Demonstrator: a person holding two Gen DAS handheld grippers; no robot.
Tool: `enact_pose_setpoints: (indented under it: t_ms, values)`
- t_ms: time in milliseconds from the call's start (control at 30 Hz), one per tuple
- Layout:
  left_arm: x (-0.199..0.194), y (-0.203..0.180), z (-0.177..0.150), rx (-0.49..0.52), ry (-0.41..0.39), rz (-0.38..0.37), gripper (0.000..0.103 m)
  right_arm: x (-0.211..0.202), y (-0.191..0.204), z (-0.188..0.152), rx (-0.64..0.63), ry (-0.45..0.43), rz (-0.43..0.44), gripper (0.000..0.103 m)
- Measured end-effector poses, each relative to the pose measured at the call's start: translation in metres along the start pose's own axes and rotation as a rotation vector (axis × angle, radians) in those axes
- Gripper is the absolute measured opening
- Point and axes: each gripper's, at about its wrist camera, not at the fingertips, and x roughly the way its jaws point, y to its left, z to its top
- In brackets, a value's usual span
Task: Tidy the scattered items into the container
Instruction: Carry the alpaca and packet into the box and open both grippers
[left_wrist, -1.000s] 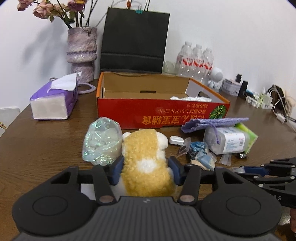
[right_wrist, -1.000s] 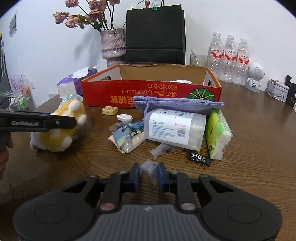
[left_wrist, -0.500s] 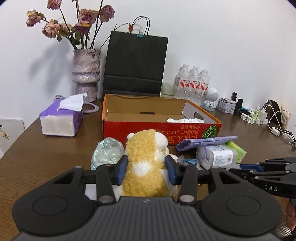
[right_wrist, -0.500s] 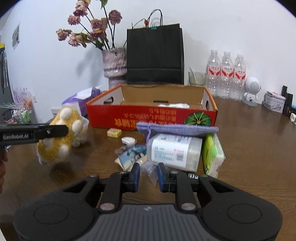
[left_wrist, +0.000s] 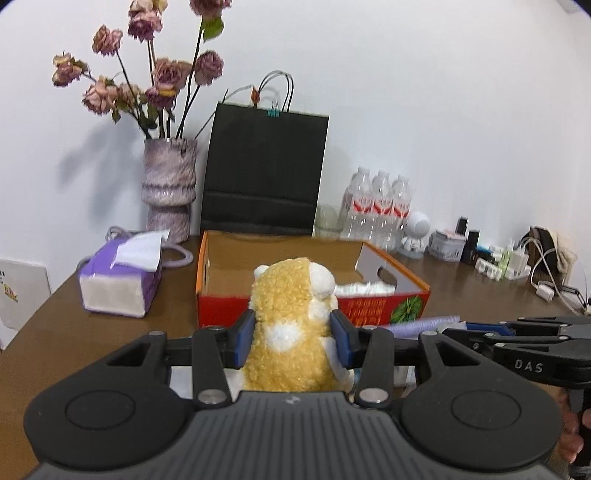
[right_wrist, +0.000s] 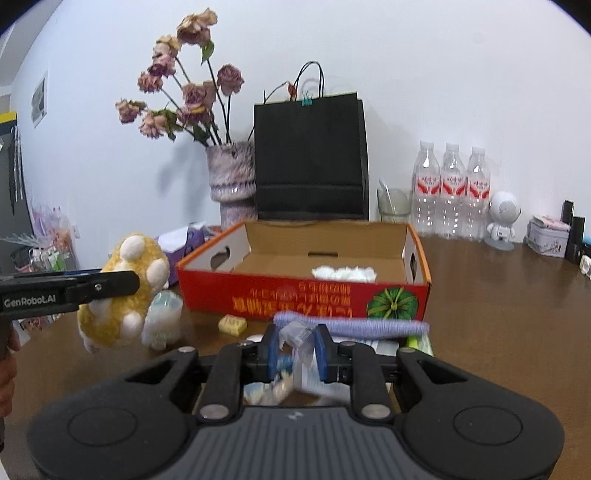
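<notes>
My left gripper (left_wrist: 293, 339) is shut on a yellow plush toy (left_wrist: 291, 325), held in the air in front of the red cardboard box (left_wrist: 406, 306). The same plush toy (right_wrist: 122, 291) hangs at the left of the right wrist view, clamped in the left gripper (right_wrist: 133, 284). My right gripper (right_wrist: 297, 347) is shut on a small clear plastic wrapper (right_wrist: 297, 334), lifted above the table before the red box (right_wrist: 295, 301). White crumpled paper (right_wrist: 345, 274) lies inside the box.
A purple pouch (right_wrist: 354, 326), a yellow block (right_wrist: 232, 325) and a crinkly clear bag (right_wrist: 162, 317) lie before the box. Behind it stand a vase (left_wrist: 169, 188), a black paper bag (left_wrist: 264, 170) and water bottles (right_wrist: 452, 188). A tissue pack (left_wrist: 120, 277) sits left.
Both grippers have risen from the table, the left carrying the plush toy and the right carrying the clear wrapper. The box now appears lower in both views.
</notes>
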Motion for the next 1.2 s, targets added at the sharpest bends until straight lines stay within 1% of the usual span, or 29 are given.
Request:
enact_pose_setpoints:
  t_ms: [233,400,533,767,867,1033,1133,1167,1200]
  values:
    - [0.017,-0.005,0.034,-0.02,-0.086,-0.013,0.044,0.019,-0.007,0.033,-0.003,-0.056,0.005,0.019]
    - [0.045,-0.006,0.056,-0.041,-0.126,-0.017,0.044,0.044,-0.018,0.059,0.016,-0.082,0.009,0.019]
    - [0.074,-0.003,0.065,-0.071,-0.134,-0.016,0.044,0.07,-0.028,0.077,0.032,-0.091,0.007,0.019]
    - [0.131,0.009,0.068,-0.122,-0.117,-0.013,0.044,0.123,-0.045,0.095,0.06,-0.059,-0.002,0.019]
    - [0.152,0.011,0.067,-0.133,-0.075,-0.005,0.045,0.143,-0.053,0.096,0.071,-0.027,-0.018,0.019]
    - [0.173,0.011,0.062,-0.114,-0.036,0.009,0.045,0.158,-0.058,0.09,0.081,0.01,-0.038,0.019]
    - [0.18,0.015,0.058,-0.126,-0.003,0.029,0.048,0.162,-0.059,0.088,0.082,0.028,-0.046,0.02]
    - [0.182,0.015,0.057,-0.126,0.011,0.035,0.05,0.164,-0.06,0.088,0.082,0.039,-0.042,0.025]
    - [0.183,0.017,0.057,-0.128,0.019,0.045,0.063,0.165,-0.06,0.087,0.08,0.052,-0.046,0.039]
